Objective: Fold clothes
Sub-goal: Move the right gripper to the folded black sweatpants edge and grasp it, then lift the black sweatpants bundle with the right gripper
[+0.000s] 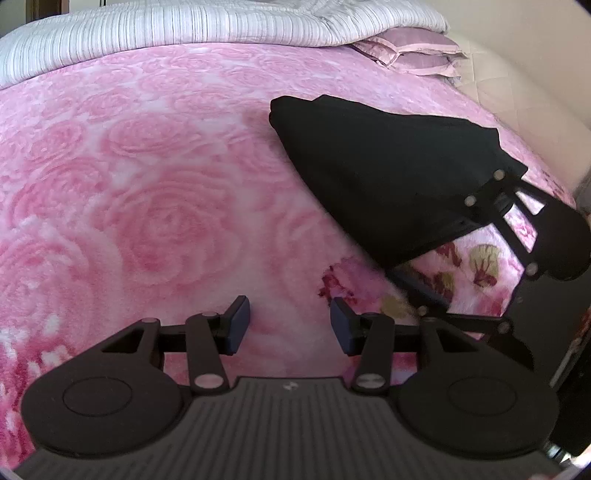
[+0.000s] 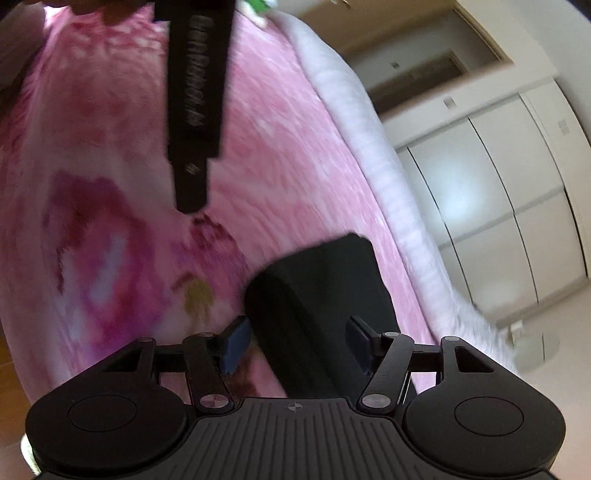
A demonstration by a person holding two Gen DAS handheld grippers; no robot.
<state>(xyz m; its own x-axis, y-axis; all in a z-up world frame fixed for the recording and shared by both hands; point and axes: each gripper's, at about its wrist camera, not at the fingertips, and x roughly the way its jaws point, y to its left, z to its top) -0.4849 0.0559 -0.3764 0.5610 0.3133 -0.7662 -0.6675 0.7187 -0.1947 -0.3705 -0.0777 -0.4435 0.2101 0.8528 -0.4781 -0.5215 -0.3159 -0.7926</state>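
Note:
A black garment, folded into a thick flat bundle, lies on the pink rose blanket at the right of the left wrist view. My left gripper hovers open over bare blanket, to the left of and nearer than the garment, nothing between its blue pads. My right gripper is at the garment's near right corner, rolled on its side. In the blurred right wrist view the right gripper stands wide open with the black garment between its fingers; the pads do not visibly press it.
A striped white quilt and mauve pillows lie along the bed's far edge. The bed's white border drops to the floor beside white wardrobe doors. A black bar of the left hand's tool hangs above the blanket.

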